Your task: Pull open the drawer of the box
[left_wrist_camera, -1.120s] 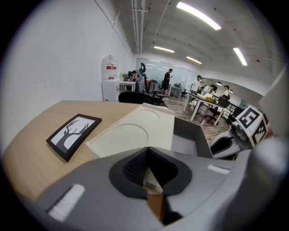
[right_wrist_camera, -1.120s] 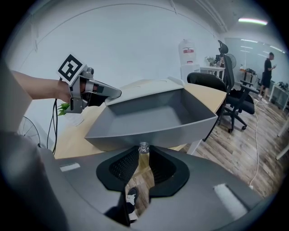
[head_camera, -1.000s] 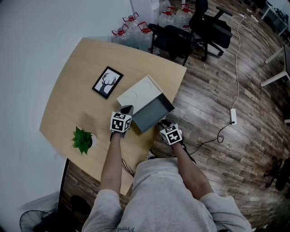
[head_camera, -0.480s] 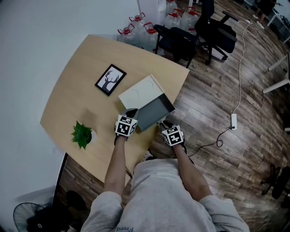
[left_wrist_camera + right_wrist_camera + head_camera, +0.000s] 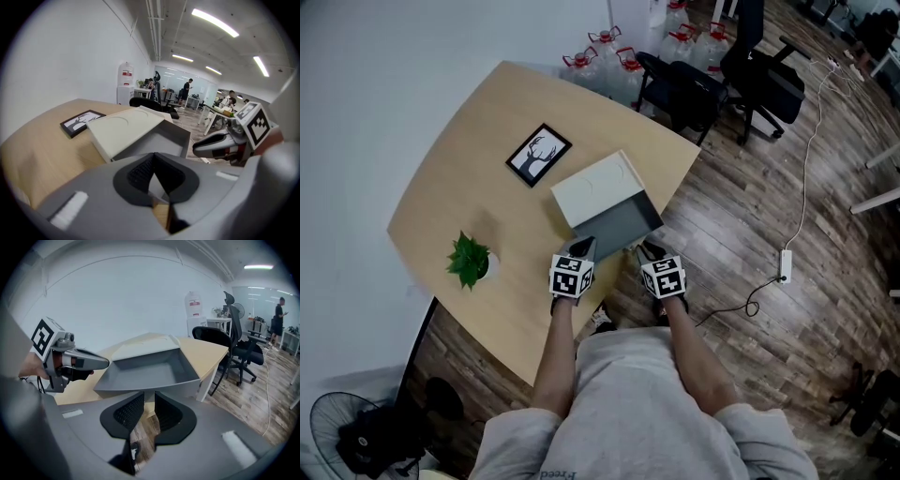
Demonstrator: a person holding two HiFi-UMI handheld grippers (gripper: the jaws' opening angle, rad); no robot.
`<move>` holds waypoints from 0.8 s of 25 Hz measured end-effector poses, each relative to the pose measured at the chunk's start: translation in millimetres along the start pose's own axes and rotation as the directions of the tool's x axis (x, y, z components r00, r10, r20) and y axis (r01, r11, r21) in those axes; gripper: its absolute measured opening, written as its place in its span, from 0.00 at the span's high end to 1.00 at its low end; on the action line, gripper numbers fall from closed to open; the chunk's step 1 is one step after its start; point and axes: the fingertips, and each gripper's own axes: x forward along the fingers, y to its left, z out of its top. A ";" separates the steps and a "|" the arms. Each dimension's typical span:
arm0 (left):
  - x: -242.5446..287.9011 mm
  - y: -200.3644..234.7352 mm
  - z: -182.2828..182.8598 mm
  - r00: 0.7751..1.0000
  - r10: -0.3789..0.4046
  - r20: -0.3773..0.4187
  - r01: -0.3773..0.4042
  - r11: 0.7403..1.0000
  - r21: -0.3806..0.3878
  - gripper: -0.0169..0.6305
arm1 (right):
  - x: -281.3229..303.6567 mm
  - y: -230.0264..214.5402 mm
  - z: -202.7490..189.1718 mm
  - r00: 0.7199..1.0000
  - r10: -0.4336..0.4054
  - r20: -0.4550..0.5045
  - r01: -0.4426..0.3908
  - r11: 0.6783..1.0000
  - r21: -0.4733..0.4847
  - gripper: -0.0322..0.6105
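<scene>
A cream box [image 5: 595, 186] lies on the wooden table [image 5: 478, 159], and its grey drawer [image 5: 617, 227] stands pulled out toward me, empty inside. The drawer's front overhangs the table's near edge. My left gripper [image 5: 581, 249] hovers just short of the drawer's front left corner, its tips touching with nothing between them [image 5: 153, 157]. My right gripper [image 5: 649, 250] hangs beside the drawer's front right corner, off the table, with a narrow empty gap between its fingers [image 5: 149, 397]. Neither gripper touches the drawer [image 5: 150, 371].
A framed deer picture [image 5: 538, 155] lies behind the box and a small potted plant [image 5: 471, 262] stands at the table's left. Black office chairs [image 5: 689, 89] and water bottles [image 5: 605, 47] stand beyond the table. A cable and power strip [image 5: 785, 265] lie on the floor.
Both grippers have drawn back toward me, away from the drawer's front. The drawer stays pulled out. The head view has shifted a little.
</scene>
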 end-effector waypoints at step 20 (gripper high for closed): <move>-47.2 -58.8 -4.7 0.955 0.268 0.130 -0.226 0.937 -0.267 0.89 | -29.2 -8.8 13.4 0.983 0.173 0.057 -0.167 0.981 -0.098 0.84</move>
